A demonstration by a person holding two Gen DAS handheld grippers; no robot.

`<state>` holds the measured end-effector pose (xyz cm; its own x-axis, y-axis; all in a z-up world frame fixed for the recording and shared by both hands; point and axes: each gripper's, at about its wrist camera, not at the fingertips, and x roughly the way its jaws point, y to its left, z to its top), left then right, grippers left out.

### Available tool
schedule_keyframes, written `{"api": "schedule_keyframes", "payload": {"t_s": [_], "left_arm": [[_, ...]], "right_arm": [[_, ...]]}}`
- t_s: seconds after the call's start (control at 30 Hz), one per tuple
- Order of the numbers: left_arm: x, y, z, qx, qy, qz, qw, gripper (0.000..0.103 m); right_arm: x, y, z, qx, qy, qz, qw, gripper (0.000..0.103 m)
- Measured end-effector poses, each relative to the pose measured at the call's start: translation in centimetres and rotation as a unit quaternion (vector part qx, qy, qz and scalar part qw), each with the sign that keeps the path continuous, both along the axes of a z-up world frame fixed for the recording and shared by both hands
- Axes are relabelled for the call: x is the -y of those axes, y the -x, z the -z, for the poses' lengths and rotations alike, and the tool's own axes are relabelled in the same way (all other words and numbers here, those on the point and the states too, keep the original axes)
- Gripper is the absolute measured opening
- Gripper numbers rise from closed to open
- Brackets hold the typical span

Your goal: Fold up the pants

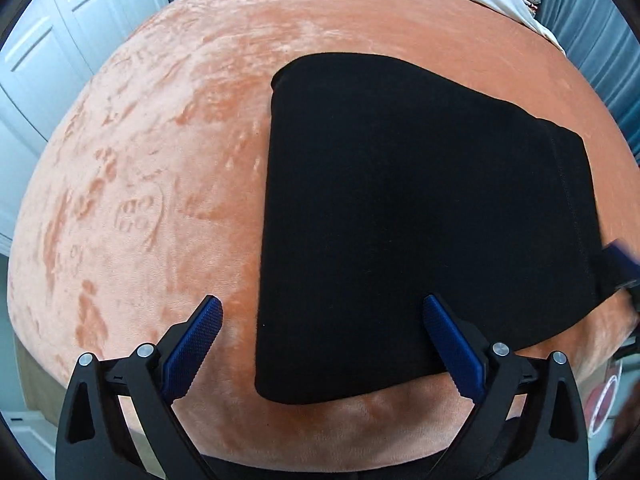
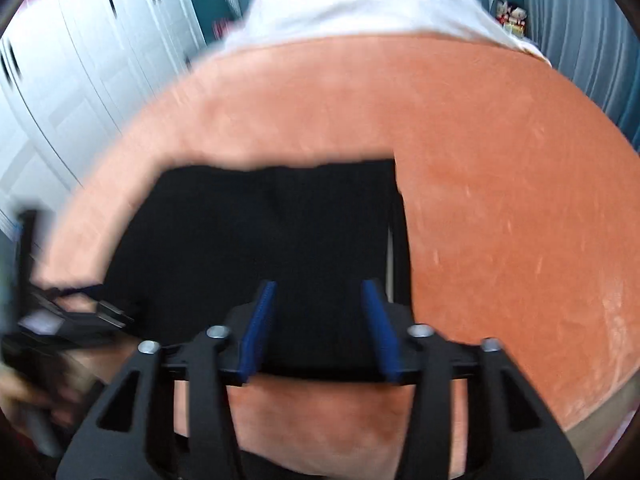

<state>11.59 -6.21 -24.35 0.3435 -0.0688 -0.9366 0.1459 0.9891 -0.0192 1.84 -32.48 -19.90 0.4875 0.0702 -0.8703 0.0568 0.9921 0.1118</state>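
The black pants (image 1: 420, 208) lie folded into a flat, roughly square packet on an orange plush blanket (image 1: 160, 152). My left gripper (image 1: 322, 306) hovers over the packet's near left corner, open wide, one blue pad over the blanket and the other over the cloth, nothing between them. In the blurred right wrist view the pants (image 2: 260, 232) fill the middle. My right gripper (image 2: 319, 288) stands open above their near edge, its pads apart and not pressing on the cloth. The right gripper's tip (image 1: 620, 260) shows at the packet's right side in the left wrist view.
The blanket covers a bed; a white sheet (image 2: 352, 12) lies at its far end. White closet doors (image 1: 48, 52) stand to the left and a grey-blue curtain (image 2: 580, 32) to the right. The left gripper (image 2: 80, 320) and a hand appear at the left edge.
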Motion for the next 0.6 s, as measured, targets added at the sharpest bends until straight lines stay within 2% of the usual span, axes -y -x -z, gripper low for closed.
{"api": "schedule_keyframes", "payload": {"t_s": [0.03, 0.17, 0.23, 0.33, 0.37, 0.4, 0.43, 0.5, 0.53, 0.6], "left_arm": [[0.1, 0.0, -0.1, -0.003, -0.004, 0.003, 1.0000, 0.098], [0.6, -0.4, -0.2, 0.005, -0.021, 0.019, 0.9996, 0.098], [0.4, -0.6, 0.1, 0.002, -0.020, 0.016, 0.9997, 0.098], [0.3, -1.0, 0.2, -0.004, -0.014, 0.016, 0.9998, 0.098], [0.2, -1.1, 0.3, -0.006, -0.011, 0.018, 0.9998, 0.098], [0.1, -1.3, 0.4, -0.010, -0.004, 0.019, 0.9998, 0.098], [0.0, -1.4, 0.5, -0.012, 0.000, 0.019, 0.9998, 0.098], [-0.3, -1.5, 0.8, -0.008, 0.004, 0.016, 0.9998, 0.098], [-0.5, -1.4, 1.0, -0.007, 0.010, 0.013, 0.9998, 0.098], [-0.9, -1.4, 1.2, -0.011, 0.024, 0.001, 0.9997, 0.098]], "right_arm": [[0.0, 0.0, -0.3, 0.005, -0.003, 0.004, 1.000, 0.048], [-1.1, -2.2, -4.9, 0.070, -0.075, -0.012, 0.995, 0.048], [-2.3, -4.2, -5.3, 0.081, -0.072, -0.041, 0.993, 0.046], [-2.4, -7.5, -1.6, 0.038, -0.034, -0.052, 0.997, 0.046], [-1.1, -8.2, 0.9, 0.006, -0.033, -0.037, 0.999, 0.042], [-0.7, -8.0, 1.1, 0.008, -0.050, -0.028, 0.998, 0.039], [-0.2, -7.7, 0.6, 0.012, -0.063, -0.017, 0.998, 0.034], [0.2, -7.6, -2.0, 0.029, -0.111, 0.011, 0.993, 0.038], [-0.6, -8.0, -3.3, 0.042, -0.132, -0.005, 0.990, 0.038], [-3.6, -9.0, -4.2, 0.047, -0.135, -0.048, 0.989, 0.038]]}}
